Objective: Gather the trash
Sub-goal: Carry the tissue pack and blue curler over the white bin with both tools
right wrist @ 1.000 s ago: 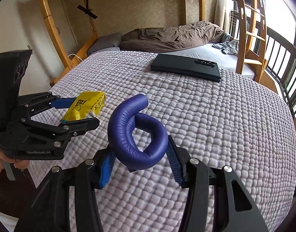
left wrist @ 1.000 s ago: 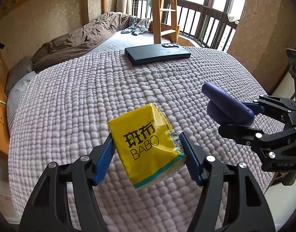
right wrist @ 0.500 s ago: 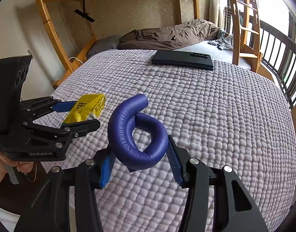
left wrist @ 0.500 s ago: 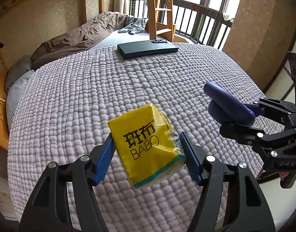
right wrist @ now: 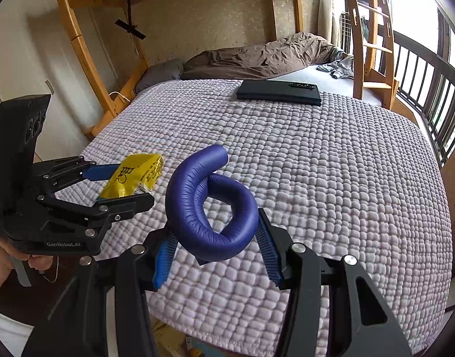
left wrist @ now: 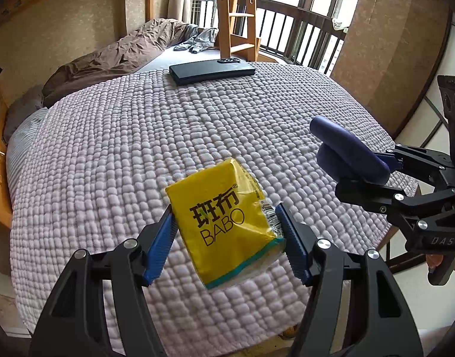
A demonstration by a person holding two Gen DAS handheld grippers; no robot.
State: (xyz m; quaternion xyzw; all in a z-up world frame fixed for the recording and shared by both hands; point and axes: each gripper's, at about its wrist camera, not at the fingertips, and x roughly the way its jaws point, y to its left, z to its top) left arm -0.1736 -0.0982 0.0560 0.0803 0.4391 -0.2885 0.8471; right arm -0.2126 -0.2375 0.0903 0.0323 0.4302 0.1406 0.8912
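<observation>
Both of our hand-held grippers have drawn back from the bed since a second ago: the dark flat case (left wrist: pixel 212 72) now sits farther off, and more of the near edge of the lilac quilted bedspread (left wrist: pixel 114 136) shows below us. Our left hand-held gripper (left wrist: pixel 226 233) is partly closed, its blue pads pressing either side of a yellow tissue packet (left wrist: pixel 224 224) printed "BABO", lifted clear of the bedspread. Our right hand-held gripper (right wrist: pixel 215 238) is clamped about as tightly as it goes on a coiled purple foam tube (right wrist: pixel 209 205), also held in the air. We judge that each piece is gripped across its middle so it rides steady while carried away to be binned. No bin, bag or other container is visible in either view, so we cannot tell where the trash will go. At the far end lie a rumpled brown duvet (right wrist: pixel 257 56) and a wooden ladder (left wrist: pixel 236 15).
</observation>
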